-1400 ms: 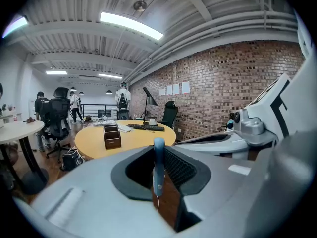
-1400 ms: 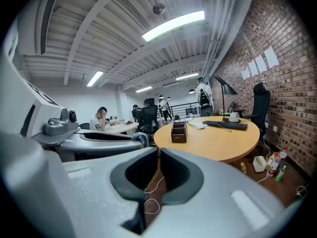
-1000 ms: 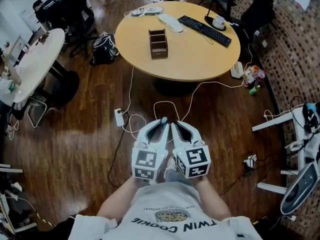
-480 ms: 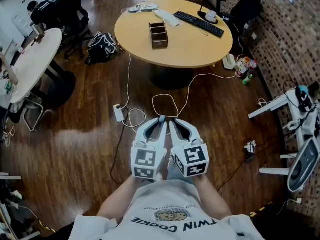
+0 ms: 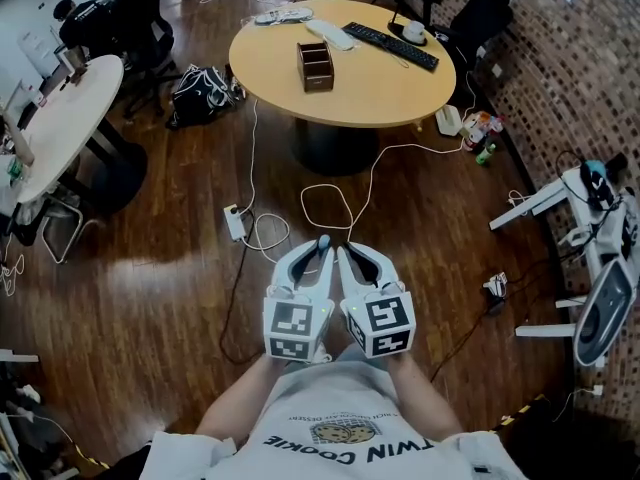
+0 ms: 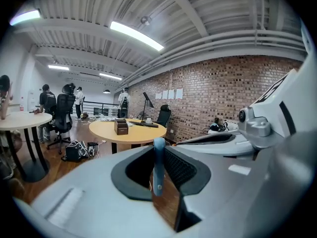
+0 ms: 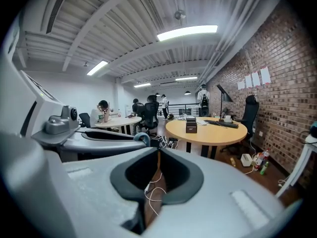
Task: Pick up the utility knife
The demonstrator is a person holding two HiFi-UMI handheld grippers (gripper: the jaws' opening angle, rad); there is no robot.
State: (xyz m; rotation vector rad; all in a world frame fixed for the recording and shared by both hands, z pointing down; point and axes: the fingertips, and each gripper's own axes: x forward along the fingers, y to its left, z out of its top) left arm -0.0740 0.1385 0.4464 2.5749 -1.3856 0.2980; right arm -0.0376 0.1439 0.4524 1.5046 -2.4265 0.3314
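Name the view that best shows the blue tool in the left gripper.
Left gripper view: the blue tool sits clamped between the left gripper's fingers, its length visible. Head view shows only its tip; right gripper view only a blue end.

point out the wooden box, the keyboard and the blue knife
wooden box (image 5: 316, 81), head view, its near wall
keyboard (image 5: 392, 46), head view, middle of the keys
knife (image 6: 158, 167), left gripper view, middle of its blue body
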